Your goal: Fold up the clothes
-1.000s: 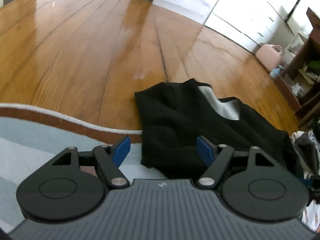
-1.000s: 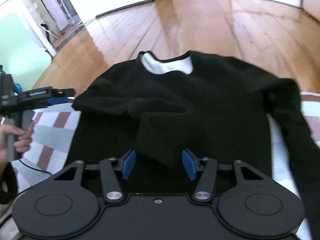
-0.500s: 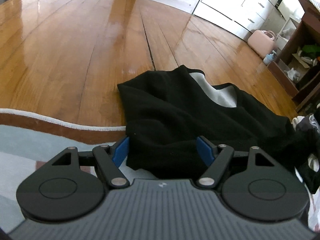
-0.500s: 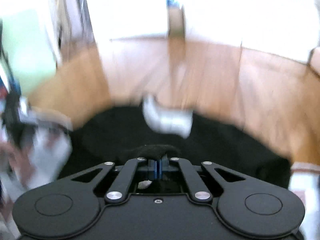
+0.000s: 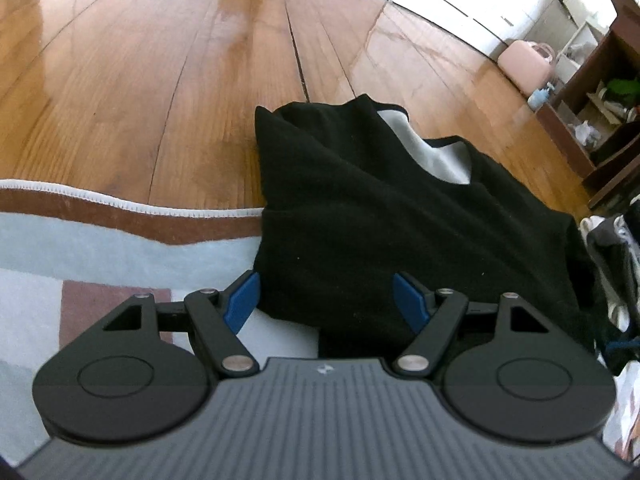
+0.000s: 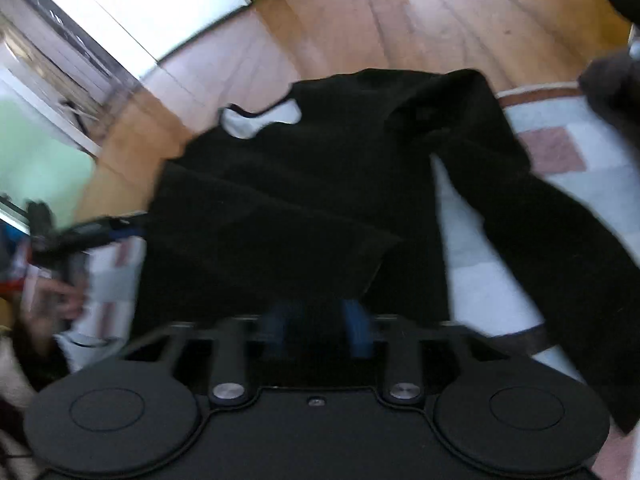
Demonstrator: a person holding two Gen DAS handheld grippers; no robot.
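A black sweater (image 5: 380, 208) with a white collar lining lies partly on a rug and partly on the wood floor. My left gripper (image 5: 326, 300) is open, its blue pads on either side of the sweater's near edge. In the right wrist view the sweater (image 6: 304, 200) lies spread, one sleeve folded across the body and the other sleeve (image 6: 532, 220) trailing right over the rug. My right gripper (image 6: 318, 330) is blurred, its blue pads apart just over the sweater's near edge with nothing between them. My left gripper (image 6: 120, 230) shows at the sweater's left edge.
A patterned rug (image 5: 100, 248) with a white-stitched edge covers the near floor. A dark wooden shelf unit (image 5: 600, 92) and a pink bag (image 5: 524, 64) stand far right. A pile of other clothes (image 5: 616, 264) lies at the right. A dark garment (image 6: 612, 80) sits at the right.
The right gripper shut on the folded sleeve's cuff, moved fast, and now has its pads apart again. The left gripper has moved closer over the sweater's edge, still open.
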